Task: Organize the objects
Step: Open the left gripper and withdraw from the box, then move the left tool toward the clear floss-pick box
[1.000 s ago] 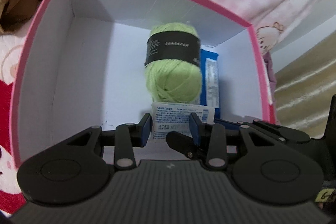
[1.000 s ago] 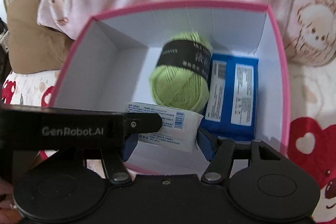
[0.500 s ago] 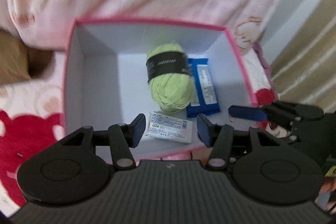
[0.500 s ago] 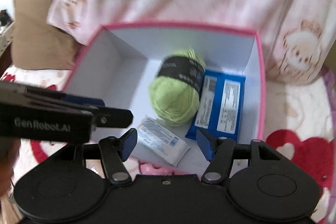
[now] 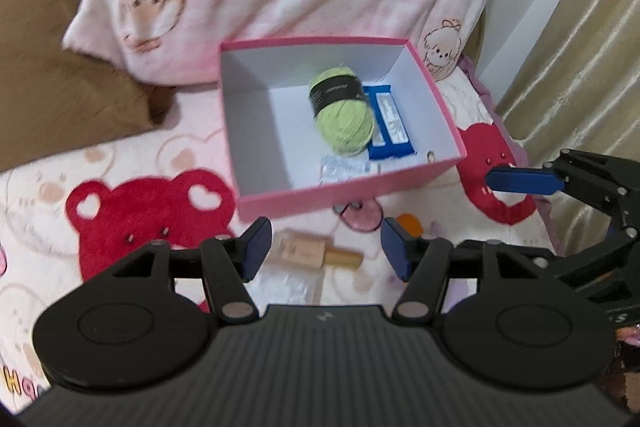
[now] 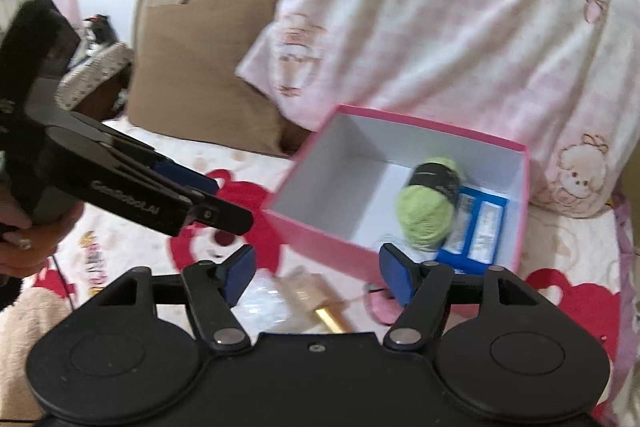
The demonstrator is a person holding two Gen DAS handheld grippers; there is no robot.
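Pink box (image 5: 352, 197) on bed blanket (image 5: 120, 163), holding green yarn ball (image 5: 344, 113), blue packet (image 5: 390, 129) just beside it, small white packet (image 5: 344, 167) at near wall. My left gripper (image 5: 324, 247) and right gripper (image 6: 316, 269) hang above blanket short of box, jaws opening, nothing between them. Small bottle (image 5: 316, 253) and clear wrapper (image 6: 264, 301) lie below.

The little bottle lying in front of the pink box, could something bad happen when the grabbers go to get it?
Maybe. The bottle lies on a soft blanket partly over a crinkly clear wrapper, so it could roll or slip from a pinch. Both grippers, the left gripper and the right gripper, are opening and empty close together, so they might bump. The box wall is near too.
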